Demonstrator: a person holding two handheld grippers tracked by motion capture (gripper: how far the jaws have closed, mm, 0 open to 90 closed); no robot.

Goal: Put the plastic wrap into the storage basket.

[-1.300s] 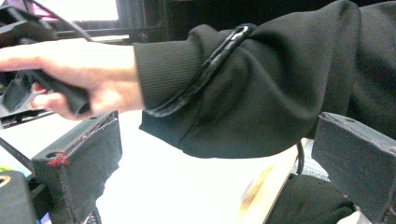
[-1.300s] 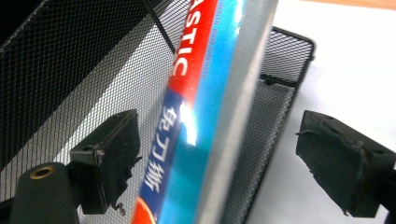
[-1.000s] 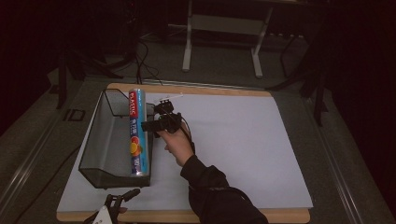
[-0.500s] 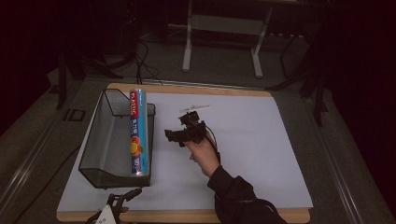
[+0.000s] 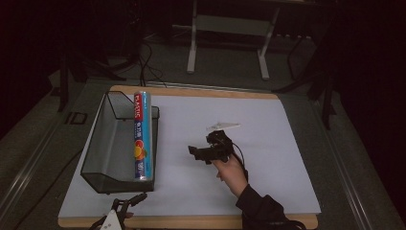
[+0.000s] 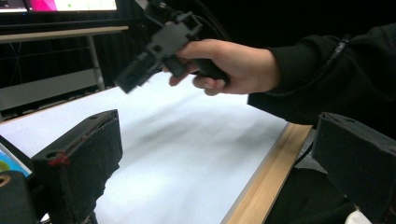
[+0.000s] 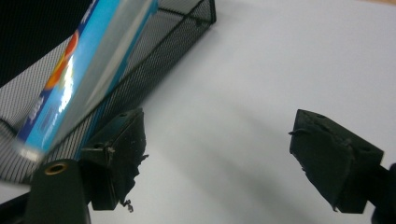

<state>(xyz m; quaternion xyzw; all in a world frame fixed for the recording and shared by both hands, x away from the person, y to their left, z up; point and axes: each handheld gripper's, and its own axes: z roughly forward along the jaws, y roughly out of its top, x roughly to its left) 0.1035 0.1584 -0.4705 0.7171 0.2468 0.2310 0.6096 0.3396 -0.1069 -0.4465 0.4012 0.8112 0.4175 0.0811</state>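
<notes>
A dim room surrounds a wooden table (image 5: 191, 223) covered by a white sheet (image 5: 268, 134). Nearest the person, at the table's front edge, the left gripper (image 5: 125, 207) rests low with its jaws apart and nothing between them. Farther in, the right gripper (image 5: 197, 152) hangs above the bare sheet, held in the right hand (image 5: 230, 170), its jaws wide apart and empty, pointing toward the mesh basket (image 5: 103, 143). The basket stands at the left of the sheet, and the blue box of plastic wrap (image 5: 142, 136) lies lengthwise along its right wall, the far end sticking out past the rim. Judging from this, the placing step looks finished. If more is wanted, the next move calls for settling the box fully down inside the basket.
</notes>
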